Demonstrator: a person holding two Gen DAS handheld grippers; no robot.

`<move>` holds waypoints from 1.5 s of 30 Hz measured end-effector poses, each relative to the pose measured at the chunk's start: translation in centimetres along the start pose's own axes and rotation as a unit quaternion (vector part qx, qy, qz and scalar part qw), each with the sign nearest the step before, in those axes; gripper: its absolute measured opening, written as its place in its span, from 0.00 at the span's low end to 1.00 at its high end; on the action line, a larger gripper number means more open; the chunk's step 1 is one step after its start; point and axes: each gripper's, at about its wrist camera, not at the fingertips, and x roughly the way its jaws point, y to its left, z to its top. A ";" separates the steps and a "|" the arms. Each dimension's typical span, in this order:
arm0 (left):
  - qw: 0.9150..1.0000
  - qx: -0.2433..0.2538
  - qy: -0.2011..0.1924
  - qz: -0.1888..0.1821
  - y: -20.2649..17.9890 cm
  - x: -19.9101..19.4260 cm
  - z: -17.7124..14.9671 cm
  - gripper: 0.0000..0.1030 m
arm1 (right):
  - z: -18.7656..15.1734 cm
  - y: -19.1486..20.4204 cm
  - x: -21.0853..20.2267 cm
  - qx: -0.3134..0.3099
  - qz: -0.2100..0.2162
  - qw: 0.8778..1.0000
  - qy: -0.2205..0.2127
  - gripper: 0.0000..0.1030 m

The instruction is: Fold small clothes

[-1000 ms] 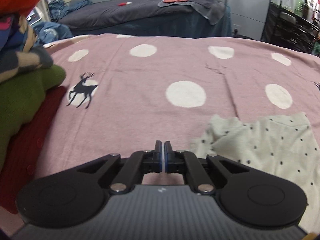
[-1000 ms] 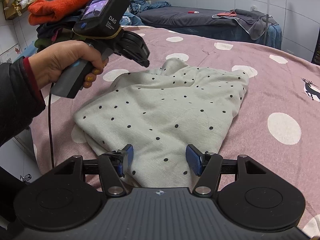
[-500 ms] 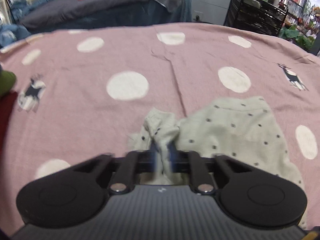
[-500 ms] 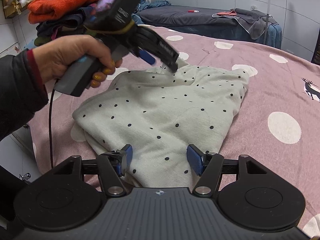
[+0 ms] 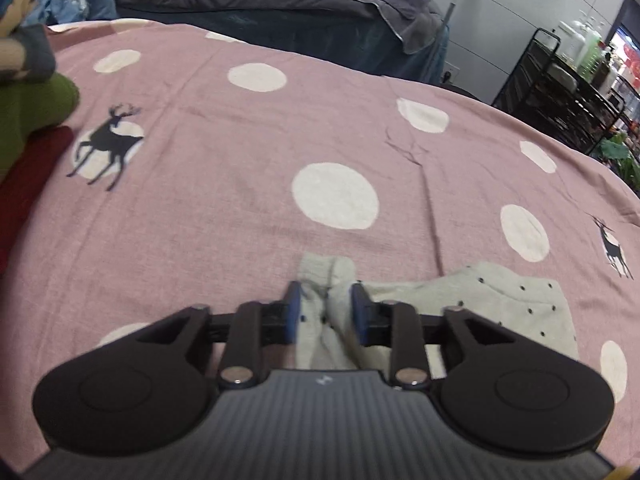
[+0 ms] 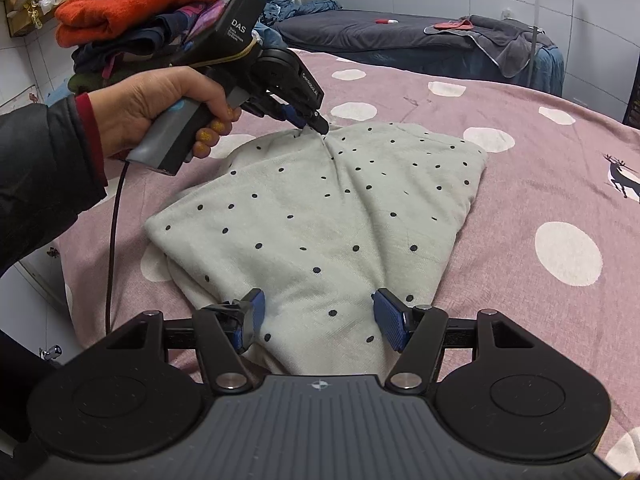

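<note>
A small pale grey garment with black dots (image 6: pixel 340 216) lies folded on the pink bedsheet (image 6: pixel 540 184). My left gripper (image 5: pixel 325 312) has its jaws partly open around a bunched far corner of the garment (image 5: pixel 326 276); in the right wrist view this gripper (image 6: pixel 314 122) touches the garment's far edge. My right gripper (image 6: pixel 318 318) is open, its blue pads (image 6: pixel 390 320) astride the garment's near end, resting on or just above the cloth.
A stack of folded clothes (image 6: pixel 132 28) with an orange one on top stands at the left edge of the bed; it shows green and red in the left wrist view (image 5: pixel 28 120). A dark bed (image 5: pixel 260 4) and black rack (image 5: pixel 560 92) stand beyond.
My left gripper has swung from beside the garment onto its far corner, and its jaws have opened around the bunched cloth. The right gripper has stayed open in place.
</note>
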 end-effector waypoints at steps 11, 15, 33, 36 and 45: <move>0.999 0.050 -0.014 -0.006 0.0 -7.2 -3.0 0.64 | 0.1 0.0 0.1 0.001 0.000 1.000 0.002 0.97; 0.995 0.098 0.006 -0.023 -2.3 -7.4 -5.9 0.67 | 0.0 0.1 0.3 0.000 -0.003 1.000 0.003 0.98; 0.999 0.009 0.034 0.021 3.9 -7.3 -7.8 0.06 | -0.2 0.2 0.1 -0.007 -0.007 1.000 0.005 0.98; 0.999 0.010 0.020 0.023 3.3 -9.0 -7.9 0.32 | -0.1 0.2 0.1 -0.006 -0.007 1.000 0.005 0.97; 0.999 0.023 0.023 -0.024 1.0 -11.0 -10.7 0.57 | 0.1 0.1 -1.0 0.006 -0.011 1.000 -0.018 0.97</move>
